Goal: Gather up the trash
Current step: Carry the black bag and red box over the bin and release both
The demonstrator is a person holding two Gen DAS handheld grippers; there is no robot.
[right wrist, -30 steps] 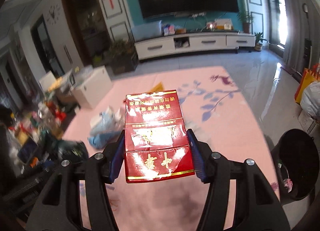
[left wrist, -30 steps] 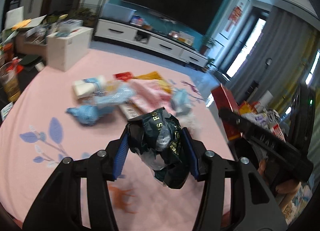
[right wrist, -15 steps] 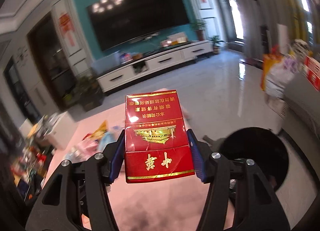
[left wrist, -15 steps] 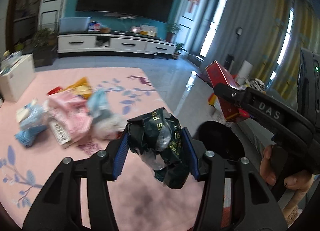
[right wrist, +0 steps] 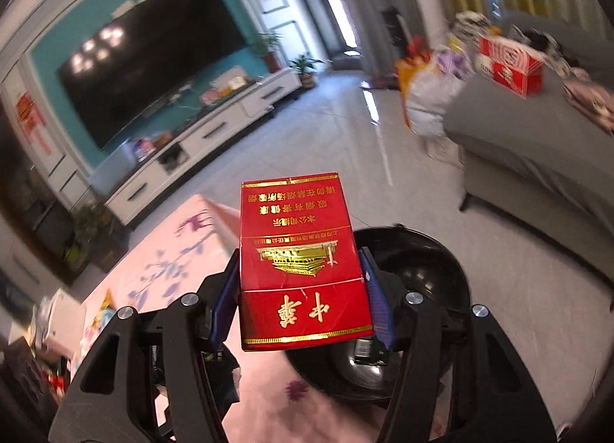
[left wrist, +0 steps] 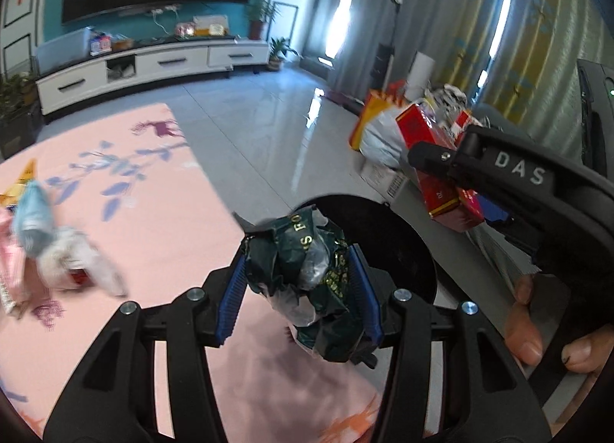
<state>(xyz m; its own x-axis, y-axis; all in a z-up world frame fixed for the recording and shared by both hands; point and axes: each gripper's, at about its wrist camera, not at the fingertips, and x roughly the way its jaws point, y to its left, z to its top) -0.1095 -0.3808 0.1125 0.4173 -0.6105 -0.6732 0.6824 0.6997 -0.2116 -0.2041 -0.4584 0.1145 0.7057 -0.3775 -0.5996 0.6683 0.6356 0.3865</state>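
My left gripper [left wrist: 299,289] is shut on a crumpled dark green wrapper [left wrist: 307,270], held over the near rim of the round black trash bin [left wrist: 406,247]. My right gripper [right wrist: 301,289] is shut on a red cigarette carton [right wrist: 301,262] with gold print, held above the black bin [right wrist: 429,282]. In the left wrist view the right gripper [left wrist: 460,193] and the red carton [left wrist: 433,170] show at the right, above the bin's far edge, with the person's hand behind.
More trash [left wrist: 46,243] lies blurred on the pink rug [left wrist: 134,213] at the left. A grey sofa [right wrist: 537,159] with a red box [right wrist: 514,67] stands at the right, bags [right wrist: 426,97] beside it. A white TV cabinet [left wrist: 146,67] lines the far wall.
Both grippers swung right from the trash pile toward the black bin, which now sits right under them. Each still holds its item.
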